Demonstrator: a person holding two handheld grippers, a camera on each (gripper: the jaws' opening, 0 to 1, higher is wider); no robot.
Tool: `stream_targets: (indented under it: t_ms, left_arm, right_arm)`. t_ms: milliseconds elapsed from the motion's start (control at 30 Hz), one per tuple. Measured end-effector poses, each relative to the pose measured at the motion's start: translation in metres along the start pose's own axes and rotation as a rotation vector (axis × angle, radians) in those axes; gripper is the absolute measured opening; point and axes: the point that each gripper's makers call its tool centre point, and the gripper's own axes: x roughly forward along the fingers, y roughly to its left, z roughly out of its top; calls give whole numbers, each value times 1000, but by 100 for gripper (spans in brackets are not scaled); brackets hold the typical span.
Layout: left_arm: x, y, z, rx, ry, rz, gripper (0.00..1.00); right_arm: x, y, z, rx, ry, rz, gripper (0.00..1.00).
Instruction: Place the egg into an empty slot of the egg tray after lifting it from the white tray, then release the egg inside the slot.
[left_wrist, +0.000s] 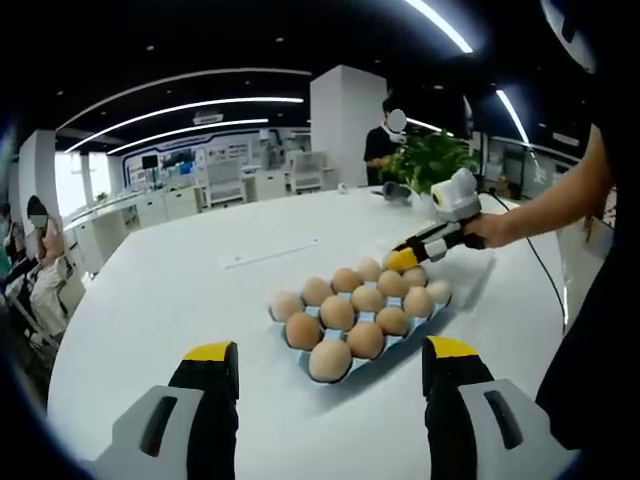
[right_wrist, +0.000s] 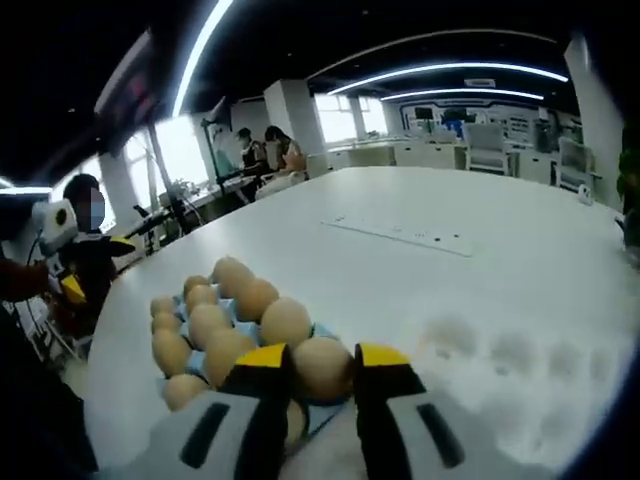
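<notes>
**Egg pinched at tray corner**

Right gripper view: right gripper (right_wrist: 318, 372) closed around a tan egg (right_wrist: 322, 368), yellow-tipped jaws pressing its two sides, at 6 o'clock in the frame. Smooth, matte, light brown shell, rounded top bulging above the jaw tips. Egg sitting at the near corner of the pale blue egg tray (right_wrist: 322, 331), among its neighbours; whether resting in its slot or lifted clear, cannot tell. Remaining eggs, same tan shade, running in rows toward 10 o'clock. Tray lying on a white table (right_wrist: 480, 290).

Left gripper view: left gripper (left_wrist: 331, 362) spread wide, nothing between the jaws, hovering above the table (left_wrist: 180, 290) just short of the tray (left_wrist: 400, 338). Tray at centre, packed with brown eggs. Right gripper (left_wrist: 402, 260) coming in from 2 o'clock, held by a person's hand (left_wrist: 490, 230), its yellow tips down at the far corner of the tray. Leafy green plant (left_wrist: 430, 160) beyond at 1 o'clock.
</notes>
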Motion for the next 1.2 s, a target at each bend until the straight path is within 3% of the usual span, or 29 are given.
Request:
stream_targets:
  t_ms: [467,600,667,800,967,1033,1133,1167,1200]
  left_arm:
    - [7,-3,2,10,7,-14,75]
    - [8,-4,2,16,9,-15,75]
    - [8,-4,3,19,10,-15,75]
    - [9,-4,2,24,14,-17,76]
    - [11,-4,1,33,20,-25,76]
    - [12,-3,1,35,20,-32,76]
    - [13,-3,1,34,19,-39,76]
    - [14,-3,1,33,16,-40,76]
    - [14,-4,2,31,10,-48,76]
  right_arm:
    - [-1,3,1,-50,0,86,25]
    - [-1,6,4,-93,-45,133,25]
    - [-1,7,4,-96,-48,138,27]
    - [-3,5,11,-192,-91,130,38]
    - [-20,5,10,-139,-120,134,41]
    - [-28,10,17,-123,-183,146,49]
    - [-47,22,36,-125,-322,148,88]
    - [-52,27,37,-118,-334,150,99]
    - [-59,34,33,-106,-315,154,99]
